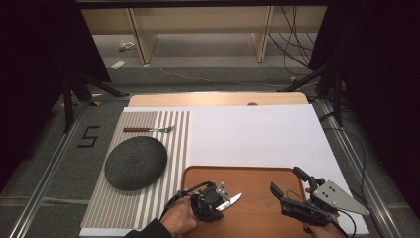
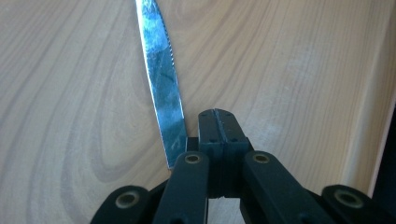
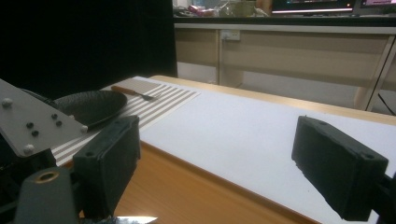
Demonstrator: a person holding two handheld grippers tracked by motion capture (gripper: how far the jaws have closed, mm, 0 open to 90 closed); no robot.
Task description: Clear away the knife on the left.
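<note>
High view: we have pinched the knife [image 1: 231,202] with our left gripper [image 1: 218,197] over the tray [image 1: 257,176], lower middle; our right gripper [image 1: 287,184] gapes empty; placing remains.

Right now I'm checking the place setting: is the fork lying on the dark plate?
No. The fork lies on the striped mat beyond the dark plate, apart from it.

The high view was dim at its edges (both sides almost black), with soft, even light on the white counter [image 1: 257,134]. The knife blade [image 2: 163,79] carried glare; the close jaws were blurred.
</note>
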